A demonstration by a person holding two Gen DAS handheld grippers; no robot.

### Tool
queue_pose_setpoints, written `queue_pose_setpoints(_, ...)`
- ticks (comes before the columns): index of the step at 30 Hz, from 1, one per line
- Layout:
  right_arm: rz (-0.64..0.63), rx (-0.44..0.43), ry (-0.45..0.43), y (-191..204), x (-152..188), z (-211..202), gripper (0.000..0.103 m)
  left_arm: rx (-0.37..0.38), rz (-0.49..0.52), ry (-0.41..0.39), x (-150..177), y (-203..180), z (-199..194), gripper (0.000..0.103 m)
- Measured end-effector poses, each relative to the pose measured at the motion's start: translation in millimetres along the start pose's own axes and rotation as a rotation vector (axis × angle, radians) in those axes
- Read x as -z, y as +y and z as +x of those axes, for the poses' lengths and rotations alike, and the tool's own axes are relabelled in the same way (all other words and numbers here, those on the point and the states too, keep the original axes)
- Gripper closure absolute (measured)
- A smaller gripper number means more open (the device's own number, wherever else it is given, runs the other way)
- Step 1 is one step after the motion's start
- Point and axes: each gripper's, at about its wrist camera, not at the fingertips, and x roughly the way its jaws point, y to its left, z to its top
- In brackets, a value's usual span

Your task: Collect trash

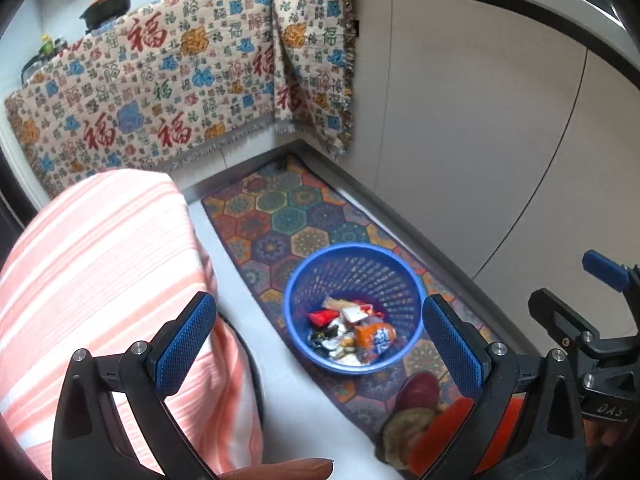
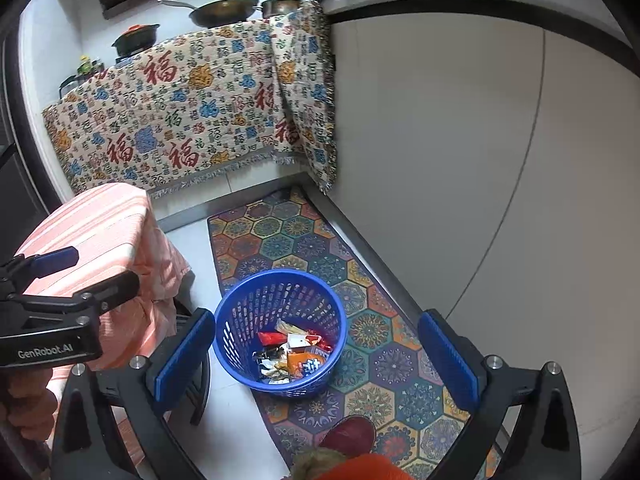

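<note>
A blue perforated waste basket [image 1: 304, 276] stands on the floor rug, also seen as the basket [image 2: 236, 320] in the right wrist view. Inside it lie crumpled wrappers [image 1: 352, 330], red, orange and white, the same wrappers [image 2: 294, 354] in the other view. My left gripper [image 1: 316, 344] hangs open high above the basket with nothing between its blue pads. My right gripper [image 2: 316, 354] is open wide above the basket too, and it holds nothing. The right gripper also shows at the right edge [image 1: 592, 320] of the left wrist view.
A hexagon-patterned rug [image 2: 304, 232] runs along white cabinet doors [image 2: 460, 160]. A table under an orange-striped cloth [image 1: 100, 260] stands at the left. A patterned cloth [image 2: 180, 112] drapes the counter at the back, with pans on top. A person's slipper [image 2: 348, 436] rests on the rug.
</note>
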Motion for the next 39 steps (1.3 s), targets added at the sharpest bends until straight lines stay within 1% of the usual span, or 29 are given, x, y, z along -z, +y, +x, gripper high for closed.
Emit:
queue_pose_setpoints(3, -0.013, -0.006, -0.002, 3, -1, 1, 0.0, 0.018, -0.015, 0.009, 1, 3, 2, 0.0)
queue_pose_setpoints(13, -0.02, 0.001, 0.003, 3, -2, 4, 0.0, 0.005, -0.019, 0.018, 4, 6, 8, 0.0)
queue_pose_setpoints(23, -0.03, 0.003, 0.01, 5, -2, 6, 0.0, 0.016, -0.027, 0.01, 3, 12, 7, 0.0)
queue_pose_setpoints(39, -0.039, 0.002, 0.013, 6, -2, 7, 0.0, 0.014, -0.017, 0.01, 2, 9, 6, 0.0)
